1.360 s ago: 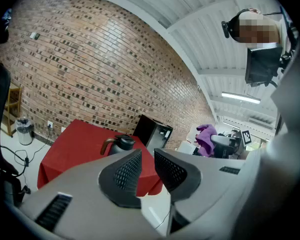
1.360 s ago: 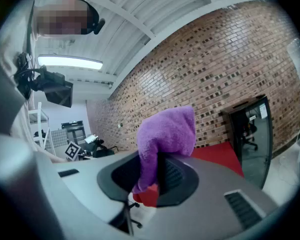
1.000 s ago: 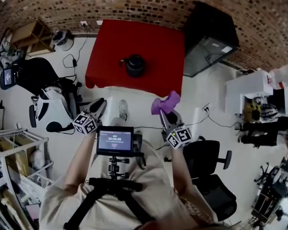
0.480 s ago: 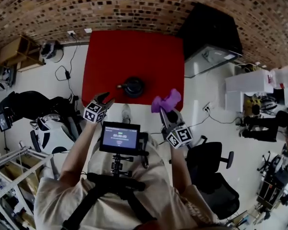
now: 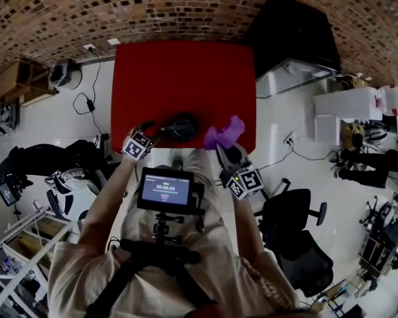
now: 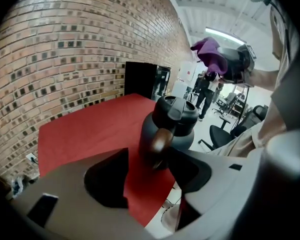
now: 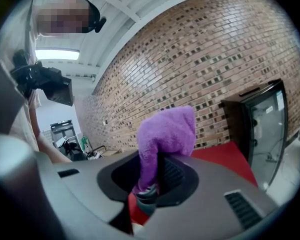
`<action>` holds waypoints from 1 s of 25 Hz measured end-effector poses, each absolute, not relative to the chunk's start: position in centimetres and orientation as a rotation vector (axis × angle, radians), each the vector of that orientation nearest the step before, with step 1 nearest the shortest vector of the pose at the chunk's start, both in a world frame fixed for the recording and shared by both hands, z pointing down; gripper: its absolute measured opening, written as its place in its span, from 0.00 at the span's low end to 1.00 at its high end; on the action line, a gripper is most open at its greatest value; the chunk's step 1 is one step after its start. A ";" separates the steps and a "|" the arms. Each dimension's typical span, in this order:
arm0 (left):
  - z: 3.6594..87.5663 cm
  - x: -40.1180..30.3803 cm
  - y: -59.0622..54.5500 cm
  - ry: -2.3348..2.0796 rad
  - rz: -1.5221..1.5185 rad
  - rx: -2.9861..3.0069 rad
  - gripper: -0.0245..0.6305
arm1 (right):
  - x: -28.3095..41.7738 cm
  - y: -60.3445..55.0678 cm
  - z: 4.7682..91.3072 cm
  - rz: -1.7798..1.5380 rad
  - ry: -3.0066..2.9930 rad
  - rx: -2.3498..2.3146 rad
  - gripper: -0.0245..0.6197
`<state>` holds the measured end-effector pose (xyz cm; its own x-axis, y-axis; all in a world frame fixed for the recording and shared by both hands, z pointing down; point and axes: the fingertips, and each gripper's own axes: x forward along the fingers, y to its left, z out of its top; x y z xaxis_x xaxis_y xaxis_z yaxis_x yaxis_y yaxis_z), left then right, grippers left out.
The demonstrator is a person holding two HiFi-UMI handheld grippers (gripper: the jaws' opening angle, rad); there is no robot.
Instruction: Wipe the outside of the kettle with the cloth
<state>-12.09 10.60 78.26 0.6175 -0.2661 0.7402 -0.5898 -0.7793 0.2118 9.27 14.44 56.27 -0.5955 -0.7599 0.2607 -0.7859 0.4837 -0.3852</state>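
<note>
- Red table [image 5: 186, 71]: fills the upper middle of the head view, in front of a brick wall [image 7: 200, 59].
- Kettle [image 5: 184, 126]: dark and upright, standing on the table close to its 6 o'clock edge and a little toward 7 o'clock of the table's centre. In the left gripper view the kettle [image 6: 172, 124] shows a lidded top and a brownish handle end [image 6: 160, 140] turned toward the camera.
- Left gripper [image 5: 151, 131]: at the kettle's 8 o'clock in the head view, just beside it. Its jaws stand wide apart and have just been opening. In its own view the left gripper [image 6: 147, 176] has the handle end lined up in the gap between the jaws, and neither pad presses on it.
- Right gripper [image 5: 223, 150]: at the kettle's 4 o'clock, near the table's 6 o'clock edge. In its own view the right gripper [image 7: 150, 184] has its jaws closed on the cloth.
- Cloth [image 5: 225, 132]: purple and bunched, rising above the jaws at the kettle's 3 o'clock, apart from the kettle. It also shows at 1 o'clock in the left gripper view [image 6: 210, 54].
- Black cabinet [image 5: 295, 38]: at the table's 2 o'clock.
- Monitor [image 5: 164, 189]: on the person's chest rig, at 6 o'clock of the kettle.
</note>
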 end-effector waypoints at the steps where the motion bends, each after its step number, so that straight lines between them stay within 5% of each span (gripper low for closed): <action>1: 78.7 -12.1 10.6 -0.668 1.034 2.404 0.42 | 9.3 14.2 56.4 0.745 -2.657 1.373 0.18; 11: 80.3 -9.9 11.4 -0.596 1.185 2.477 0.41 | 11.1 10.5 56.5 0.797 -2.624 1.249 0.18; 15: 82.5 -11.2 11.8 -0.642 1.419 2.463 0.21 | 11.2 9.4 56.4 0.789 -2.619 1.212 0.18; 25: 82.5 -11.0 10.8 -0.732 1.224 2.368 0.22 | 10.5 7.3 57.2 0.817 -2.595 1.166 0.18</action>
<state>-11.00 10.76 82.51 0.4866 -0.2742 0.8295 -0.6009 -0.7943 0.0899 10.46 7.31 57.18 -0.6759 -0.6350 0.3739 -0.7347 0.5414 -0.4088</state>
